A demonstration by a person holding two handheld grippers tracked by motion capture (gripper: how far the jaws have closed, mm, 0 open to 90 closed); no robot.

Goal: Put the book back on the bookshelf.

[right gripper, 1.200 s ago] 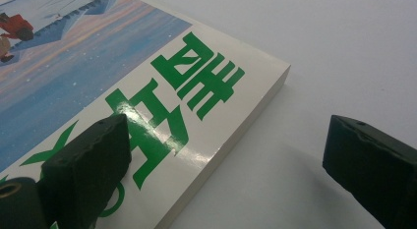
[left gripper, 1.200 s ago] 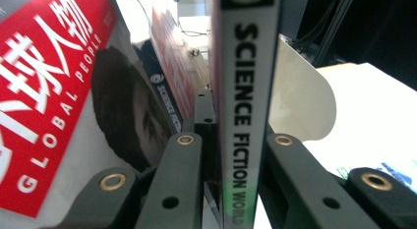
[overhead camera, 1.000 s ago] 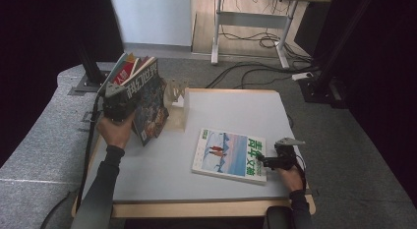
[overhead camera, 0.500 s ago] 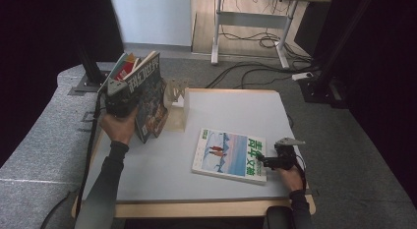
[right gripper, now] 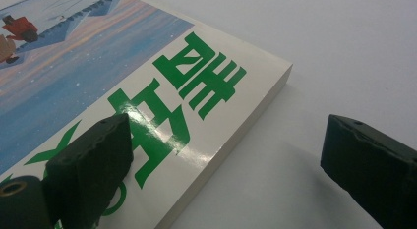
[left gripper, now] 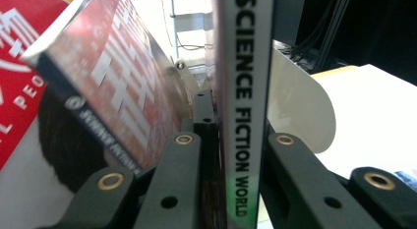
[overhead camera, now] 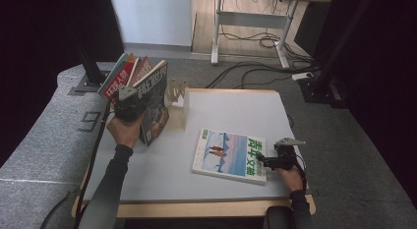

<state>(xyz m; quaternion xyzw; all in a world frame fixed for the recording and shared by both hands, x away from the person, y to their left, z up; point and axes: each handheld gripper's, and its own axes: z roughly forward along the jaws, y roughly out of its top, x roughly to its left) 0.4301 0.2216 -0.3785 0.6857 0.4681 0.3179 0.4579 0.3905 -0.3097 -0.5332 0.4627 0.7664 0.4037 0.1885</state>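
Observation:
My left gripper (overhead camera: 129, 103) is shut on the spine edge of a dark magazine (overhead camera: 155, 108) and holds it upright at the table's left rear. In the left gripper view its spine (left gripper: 243, 91) reads "Science Fiction World" and stands between the two jaws of the left gripper (left gripper: 231, 145). A thick book (overhead camera: 228, 153) with a snowy blue cover and green characters lies flat at the front right. My right gripper (overhead camera: 263, 161) is open at its near right corner. One jaw hovers over the book's cover (right gripper: 123, 81) and the other over bare table, in the right gripper view (right gripper: 231, 150).
Several magazines, one of them red (overhead camera: 120, 81), lean to the left behind the held one. A pale bookend stand (overhead camera: 177, 103) sits just right of them. The white table (overhead camera: 236, 111) has a wooden front edge. A desk (overhead camera: 255, 13) and cables stand on the floor beyond.
My left hand has shifted slightly down and toward the stand with the magazine, which now stands a bit more upright. The right gripper and the flat book have not moved.

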